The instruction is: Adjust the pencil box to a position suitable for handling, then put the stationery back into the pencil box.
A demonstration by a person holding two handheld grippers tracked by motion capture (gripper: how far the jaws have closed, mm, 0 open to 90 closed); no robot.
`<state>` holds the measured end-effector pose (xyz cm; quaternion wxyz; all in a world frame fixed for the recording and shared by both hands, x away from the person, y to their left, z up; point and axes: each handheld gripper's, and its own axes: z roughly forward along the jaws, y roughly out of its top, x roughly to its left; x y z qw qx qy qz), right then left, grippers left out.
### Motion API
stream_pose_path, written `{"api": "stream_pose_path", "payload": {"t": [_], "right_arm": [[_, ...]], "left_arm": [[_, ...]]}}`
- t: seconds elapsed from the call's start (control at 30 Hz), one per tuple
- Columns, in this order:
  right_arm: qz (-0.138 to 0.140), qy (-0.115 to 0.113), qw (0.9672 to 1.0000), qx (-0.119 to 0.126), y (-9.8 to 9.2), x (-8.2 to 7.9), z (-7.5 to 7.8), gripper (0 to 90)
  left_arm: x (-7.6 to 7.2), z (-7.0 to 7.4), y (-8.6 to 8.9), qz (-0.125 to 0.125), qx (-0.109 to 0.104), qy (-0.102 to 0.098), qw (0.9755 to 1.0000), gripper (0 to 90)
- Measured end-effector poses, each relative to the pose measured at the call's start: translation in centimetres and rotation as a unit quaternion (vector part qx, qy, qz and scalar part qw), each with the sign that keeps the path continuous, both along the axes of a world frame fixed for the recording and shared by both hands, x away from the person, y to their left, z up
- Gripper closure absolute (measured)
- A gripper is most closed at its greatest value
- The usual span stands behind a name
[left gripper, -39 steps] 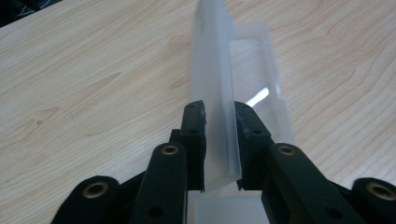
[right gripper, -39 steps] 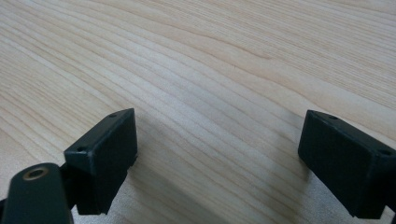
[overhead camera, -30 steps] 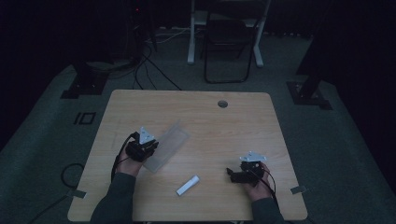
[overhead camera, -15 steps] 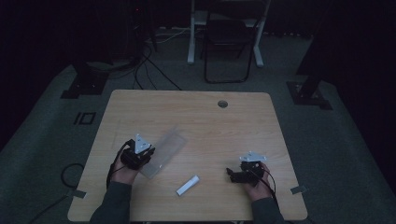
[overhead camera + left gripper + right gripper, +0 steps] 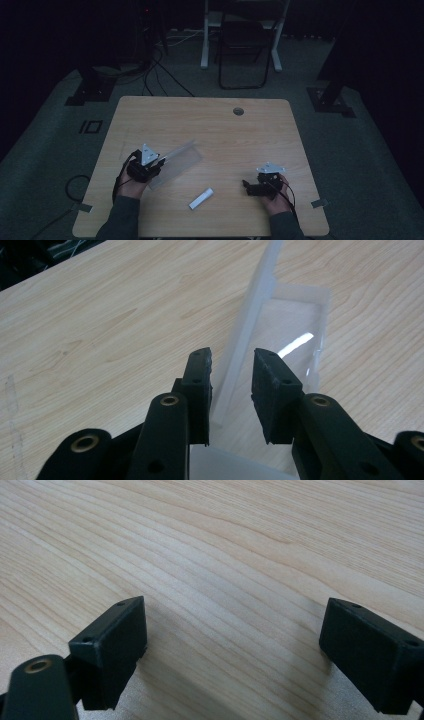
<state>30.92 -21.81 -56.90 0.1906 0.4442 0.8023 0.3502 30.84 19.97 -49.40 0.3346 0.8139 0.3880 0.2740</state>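
1. High view: A person seated at a light wooden table (image 5: 210,120) in a dim room holds a two-jaw gripper in each hand. The left gripper (image 5: 161,161) sits at the near-left part of the tabletop, its tip at the near end of a clear plastic case (image 5: 177,160) that lies slantwise toward the table's middle, one thin panel raised on edge along its far side. The right gripper (image 5: 246,184) rests low over bare wood at the near right, pointing left, well apart from the case. Between the two hands, closer to the near edge, lies a small white block (image 5: 200,198). A round cable hole (image 5: 238,111) marks the far side of the table; a dark chair (image 5: 243,45) and loose cables stand on the floor beyond. No writing can be read at this size.

2. Left gripper view: The left gripper (image 5: 232,375) straddles the upright panel of the clear plastic case (image 5: 295,335). Its jaws have just been opening; a narrow gap shows on either side of the panel, so the pads no longer press it. The case's flat part lies on the wood, catching a bright glint. It bears no label or print.

3. Right gripper view: The right gripper (image 5: 235,630) hovers just over bare wood grain, its jaws spread wide with nothing between them.
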Motion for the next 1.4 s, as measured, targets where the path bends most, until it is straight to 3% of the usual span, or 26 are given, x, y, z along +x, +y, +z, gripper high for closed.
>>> {"api": "stream_pose_path", "payload": {"t": [0.43,0.5,0.77,1.2,1.4], "right_arm": [[0.000,0.000,1.0000,0.000,0.0,0.0,0.0,11.5],[0.000,0.000,1.0000,0.000,0.0,0.0,0.0,11.5],[0.000,0.000,1.0000,0.000,0.0,0.0,0.0,11.5],[0.000,0.000,1.0000,0.000,0.0,0.0,0.0,11.5],[0.000,0.000,1.0000,0.000,0.0,0.0,0.0,11.6]], "left_arm": [[-0.6,0.5,-0.3,-0.002,-0.008,-0.017,0.9998,61.0],[-1.0,0.9,-0.5,-0.007,-0.021,-0.029,0.9993,58.7],[-2.1,1.8,-1.4,-0.022,-0.037,-0.053,0.9977,58.3],[-3.9,2.0,-4.1,-0.072,-0.032,-0.044,0.9960,58.0],[-4.6,1.9,-4.9,-0.087,-0.040,-0.040,0.9946,58.1]]}}
